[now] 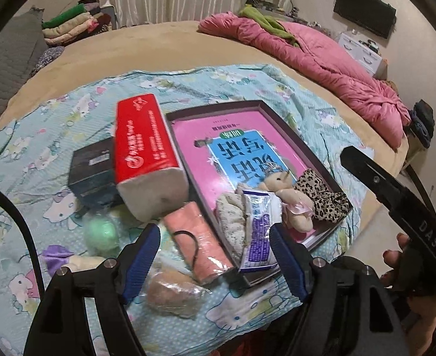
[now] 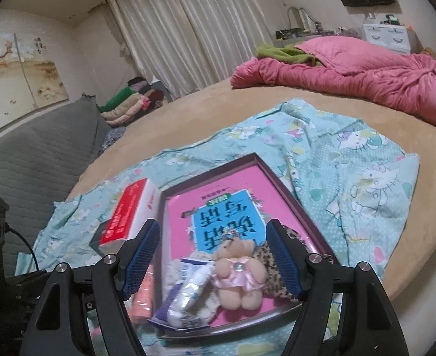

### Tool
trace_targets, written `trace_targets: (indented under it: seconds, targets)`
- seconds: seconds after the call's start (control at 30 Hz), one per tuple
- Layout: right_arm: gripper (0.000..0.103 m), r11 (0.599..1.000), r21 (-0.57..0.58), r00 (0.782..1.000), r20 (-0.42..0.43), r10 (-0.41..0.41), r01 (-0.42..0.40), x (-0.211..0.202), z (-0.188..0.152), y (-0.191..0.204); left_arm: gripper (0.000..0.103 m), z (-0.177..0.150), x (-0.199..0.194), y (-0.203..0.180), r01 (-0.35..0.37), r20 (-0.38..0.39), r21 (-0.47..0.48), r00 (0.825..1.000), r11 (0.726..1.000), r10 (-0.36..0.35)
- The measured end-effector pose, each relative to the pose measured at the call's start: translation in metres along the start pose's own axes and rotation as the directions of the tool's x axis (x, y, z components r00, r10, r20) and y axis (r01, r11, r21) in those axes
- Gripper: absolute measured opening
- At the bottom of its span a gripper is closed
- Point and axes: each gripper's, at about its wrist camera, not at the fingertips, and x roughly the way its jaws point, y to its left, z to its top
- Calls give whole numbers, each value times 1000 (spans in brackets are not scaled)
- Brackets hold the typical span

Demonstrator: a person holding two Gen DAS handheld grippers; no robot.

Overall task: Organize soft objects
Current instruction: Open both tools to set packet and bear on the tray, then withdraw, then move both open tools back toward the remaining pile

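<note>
Both grippers, left (image 1: 215,259) and right (image 2: 213,256), hovered released; teddy (image 2: 238,273), packet (image 1: 256,234) and leopard cloth (image 1: 321,195) sat in tray (image 1: 215,107), pink roll (image 1: 197,246) left outside

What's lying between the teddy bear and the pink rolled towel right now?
In the left wrist view, a blue-white packet and a speckled cloth lie between the teddy bear and the pink rolled towel.
</note>
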Motion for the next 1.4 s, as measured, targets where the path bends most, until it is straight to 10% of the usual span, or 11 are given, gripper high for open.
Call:
trace_targets:
  seconds: [0.93,1.4]
  targets:
    - [75,971,-204,991,-71,111,-123,-7,-14,91,75,-10,-60,138,-106,56,-234,991,966,122]
    - [75,848,-486,959,-271,85,-213,27,-77,149,75,-50,-31,192,-123,-40,-342,992,932,117]
